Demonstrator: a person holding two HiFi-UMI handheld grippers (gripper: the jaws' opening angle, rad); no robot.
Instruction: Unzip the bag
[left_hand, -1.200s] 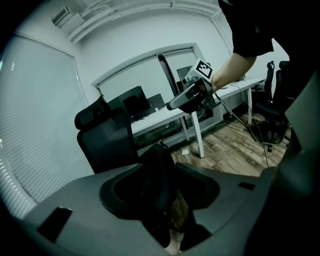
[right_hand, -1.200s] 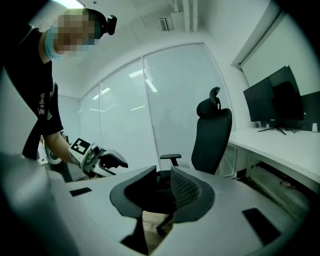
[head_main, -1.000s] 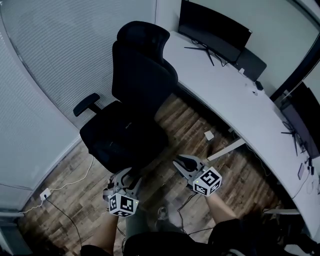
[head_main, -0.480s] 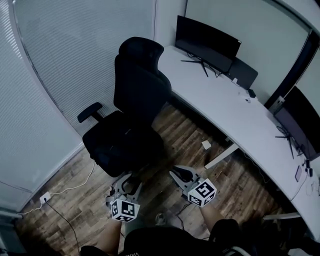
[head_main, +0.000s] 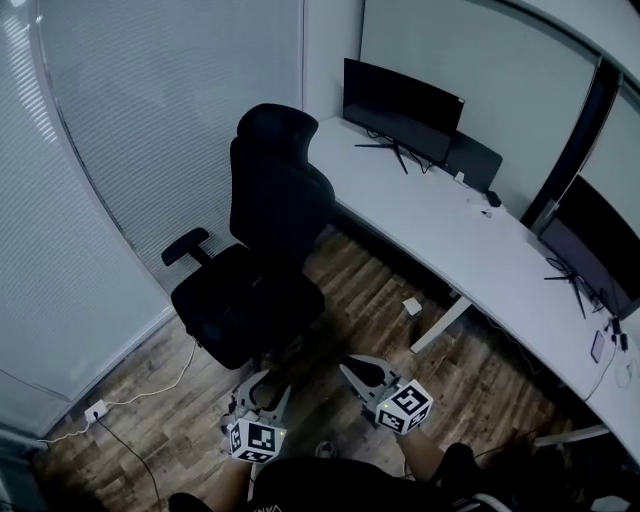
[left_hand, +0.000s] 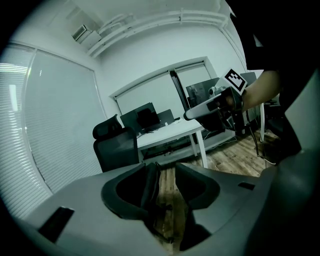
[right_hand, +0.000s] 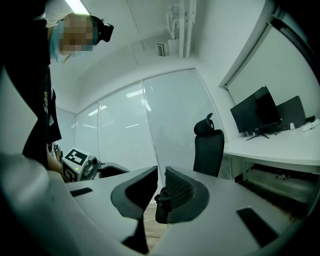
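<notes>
Jaws of left tool (head_main: 266, 380) gape, those of right tool (head_main: 352, 368) barely part, both empty, near black chair (head_main: 262, 250).

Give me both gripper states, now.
Left gripper: open, nothing between the jaws.
Right gripper: jaws only slightly apart, nothing held.

office chair (head_main: 268, 205) ahead, desk (head_main: 450, 228) beside

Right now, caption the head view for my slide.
The left gripper and right gripper hover over wood floor, facing black office chair and white desk; no bag visible.
</notes>
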